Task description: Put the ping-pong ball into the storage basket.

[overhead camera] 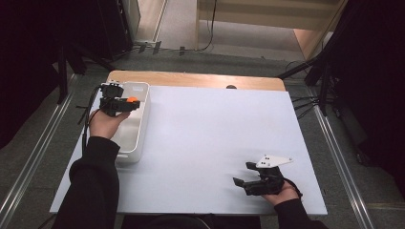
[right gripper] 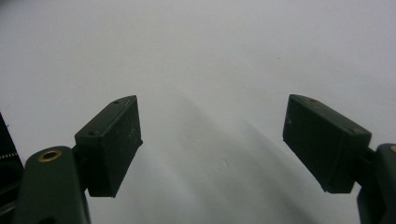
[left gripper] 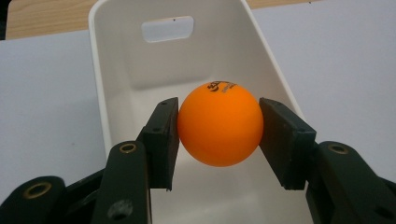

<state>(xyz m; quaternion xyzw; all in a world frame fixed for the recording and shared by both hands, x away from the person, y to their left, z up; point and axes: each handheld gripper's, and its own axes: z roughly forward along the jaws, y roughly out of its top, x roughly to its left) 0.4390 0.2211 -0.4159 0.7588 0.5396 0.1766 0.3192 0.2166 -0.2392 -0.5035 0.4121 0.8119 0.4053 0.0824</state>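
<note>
Orange plastic ball (left gripper: 219, 124) clamped in left tool (left gripper: 218, 126), directly above long white plastic bin (left gripper: 116, 70); right tool (right gripper: 212, 140) w/ jaws apart, idle over white tabletop (right gripper: 210, 56).

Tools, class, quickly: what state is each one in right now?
Left tool: shut on the orange ball, above the white bin.
Right tool: open, holding nothing, over the white table.

Left claw (left gripper: 219, 133) clamps an orange ball (left gripper: 220, 123) above the white bin (left gripper: 116, 70).
</note>
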